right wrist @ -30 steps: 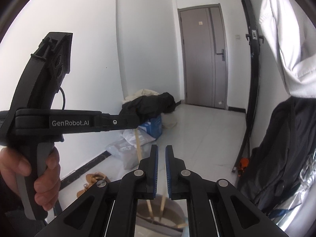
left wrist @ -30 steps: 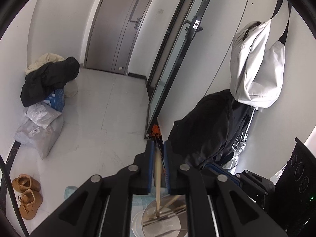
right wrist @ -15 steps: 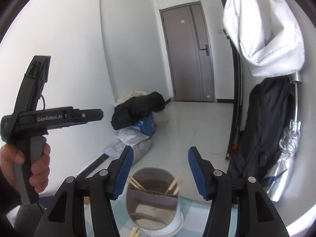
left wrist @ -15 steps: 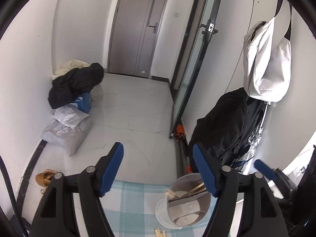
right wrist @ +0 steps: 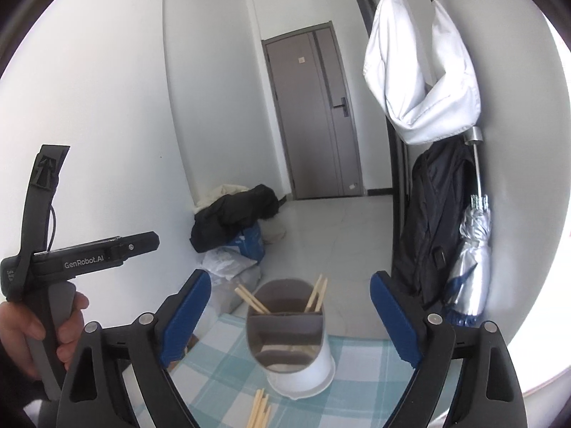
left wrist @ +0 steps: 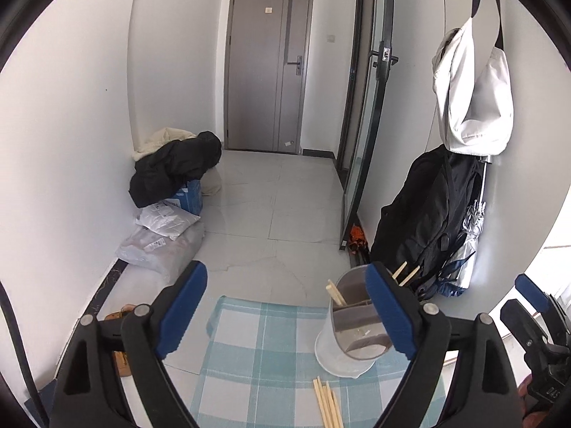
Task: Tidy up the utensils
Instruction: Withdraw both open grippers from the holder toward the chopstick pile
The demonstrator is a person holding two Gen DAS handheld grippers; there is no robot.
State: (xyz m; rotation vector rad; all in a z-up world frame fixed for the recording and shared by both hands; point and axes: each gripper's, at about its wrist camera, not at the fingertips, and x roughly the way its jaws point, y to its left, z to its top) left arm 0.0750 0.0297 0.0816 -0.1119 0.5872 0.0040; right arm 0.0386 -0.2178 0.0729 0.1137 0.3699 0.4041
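Observation:
A grey and white utensil holder [right wrist: 291, 342] stands on a blue checked tablecloth [right wrist: 221, 367], with wooden chopsticks [right wrist: 316, 292] sticking out of its back compartments. It also shows in the left wrist view [left wrist: 351, 331]. Several loose chopsticks [left wrist: 326, 404] lie on the cloth in front of it; they also show in the right wrist view [right wrist: 260, 408]. My left gripper [left wrist: 285, 317] is open and empty, above the cloth, left of the holder. My right gripper [right wrist: 291, 321] is open and empty, framing the holder from behind.
The table's far edge [left wrist: 271, 303] drops to a tiled floor. Clothes and bags [left wrist: 171, 192] are piled by the left wall. A black backpack [left wrist: 424, 214] and a white bag [left wrist: 471, 100] hang on the right. The left gripper's handle, held by a hand, [right wrist: 53, 285] shows at the right wrist view's left.
Both grippers went from shut to wide open; the left one let go of the chopstick it held over the holder. Both have pulled back and up from the holder.

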